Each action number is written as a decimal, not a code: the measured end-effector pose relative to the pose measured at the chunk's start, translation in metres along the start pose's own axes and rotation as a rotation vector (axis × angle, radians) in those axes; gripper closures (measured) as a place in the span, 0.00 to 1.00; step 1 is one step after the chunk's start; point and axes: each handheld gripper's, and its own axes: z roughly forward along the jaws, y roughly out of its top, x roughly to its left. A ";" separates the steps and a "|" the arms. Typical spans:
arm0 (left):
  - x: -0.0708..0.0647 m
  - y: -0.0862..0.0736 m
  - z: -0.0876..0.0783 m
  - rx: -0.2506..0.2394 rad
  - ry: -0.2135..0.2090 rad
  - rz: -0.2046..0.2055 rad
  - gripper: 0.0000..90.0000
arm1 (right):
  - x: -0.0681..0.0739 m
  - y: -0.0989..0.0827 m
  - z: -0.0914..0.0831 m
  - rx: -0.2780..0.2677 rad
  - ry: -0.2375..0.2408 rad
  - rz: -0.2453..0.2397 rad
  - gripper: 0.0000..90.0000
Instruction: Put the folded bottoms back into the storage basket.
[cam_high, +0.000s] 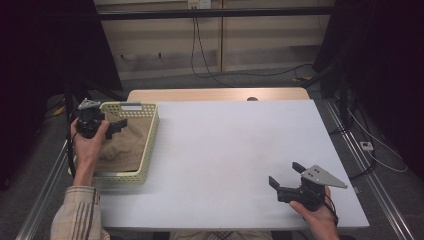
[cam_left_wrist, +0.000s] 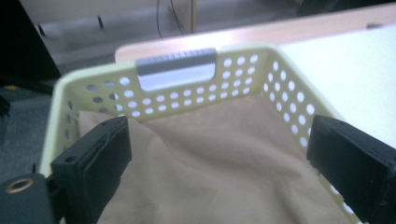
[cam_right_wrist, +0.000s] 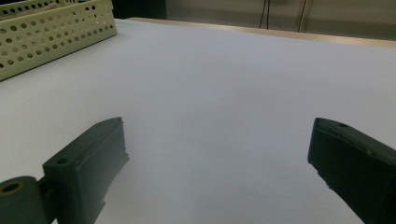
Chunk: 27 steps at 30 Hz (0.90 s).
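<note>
Right gripper (cam_high: 285, 182): near right of the table, held low over bare surface; fingers wide apart, holding nothing.

Left gripper (cam_high: 118, 125): left edge of the table, poised over the basket; fingers spread wide with the cloth below and between them, nothing held. Whether they touch the fabric cannot be told.

Cloth (cam_left_wrist: 219, 154): tan fabric, lying rumpled inside the basket and covering its floor. Judged soft, light and limp; it would sag and trail when lifted, and is not fragile. Best hold is likely a raised fold or ridge near the middle, pinched from above. A flat patch would give the fingers little to close on.

Basket (cam_high: 149, 150): pale yellow plastic, perforated walls, grey handle insert on the far wall. Sits at the left edge of the table. Probably light enough to shift if the cloth snags.

Table (cam_high: 225, 150): smooth white top, matt, with a wooden strip along the far edge.

Room: dim. Dark panels left and right, pale wall panelling beyond, cables (cam_high: 200, 55) hanging down and running across the grey floor.
</note>
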 end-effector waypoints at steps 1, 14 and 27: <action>0.000 -0.002 -0.002 -0.024 0.000 -0.008 0.07 | 0.000 0.000 0.000 -0.001 0.001 0.002 0.05; 0.000 -0.011 -0.011 -0.075 -0.010 -0.016 0.07 | -0.002 0.000 -0.001 -0.002 0.002 0.005 0.05; 0.009 -0.013 -0.030 -0.175 -0.008 -0.034 0.05 | 0.000 0.000 -0.001 0.000 -0.009 -0.001 0.05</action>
